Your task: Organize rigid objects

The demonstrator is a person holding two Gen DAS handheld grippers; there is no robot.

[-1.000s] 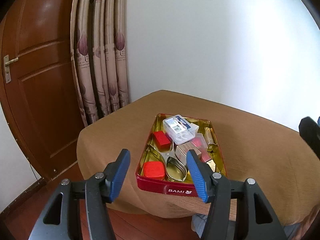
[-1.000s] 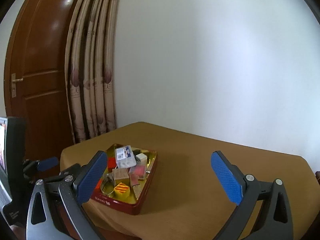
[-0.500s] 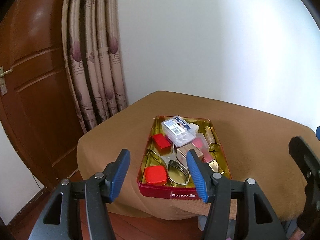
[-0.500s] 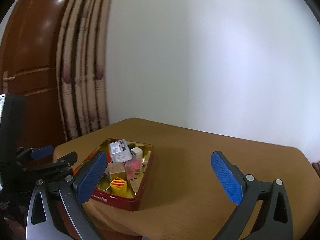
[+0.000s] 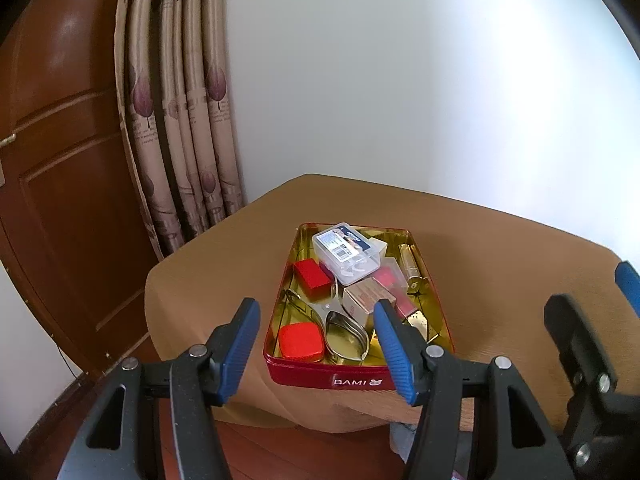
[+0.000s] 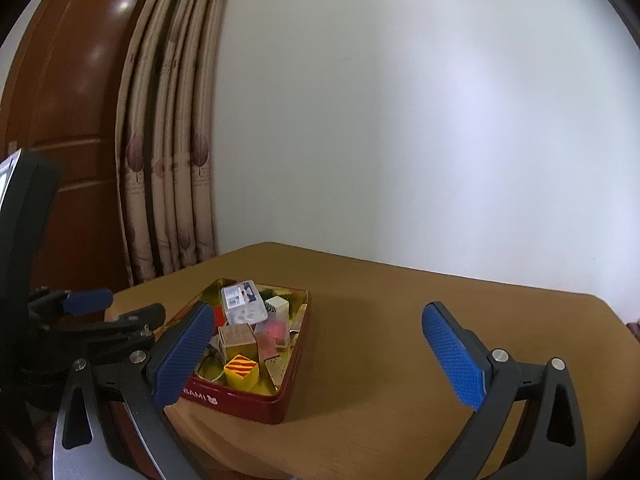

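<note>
A red tin (image 5: 360, 382) marked BAMI, gold inside, sits near the table's left front corner. It holds a clear plastic box (image 5: 344, 248), a red block (image 5: 313, 276), a red rounded box (image 5: 301, 341), a metal leaf-shaped dish (image 5: 346, 336) and a cardboard box (image 5: 362, 298). My left gripper (image 5: 314, 332) hovers open just short of the tin's front wall, with nothing between its fingers. In the right wrist view the tin (image 6: 240, 398) also shows a yellow-and-red striped cube (image 6: 240, 372). My right gripper (image 6: 320, 328) stands wide open above the cloth to the tin's right.
The table wears a brown cloth (image 6: 400, 320) that stretches right of the tin to a white wall. A patterned curtain (image 5: 180, 120) and a wooden door (image 5: 60, 160) stand at the left. Wooden floor (image 5: 280, 452) lies below the table's front edge.
My right gripper has sunk a little and come further into the left wrist view from the right. The left gripper has kept its place, still open.
</note>
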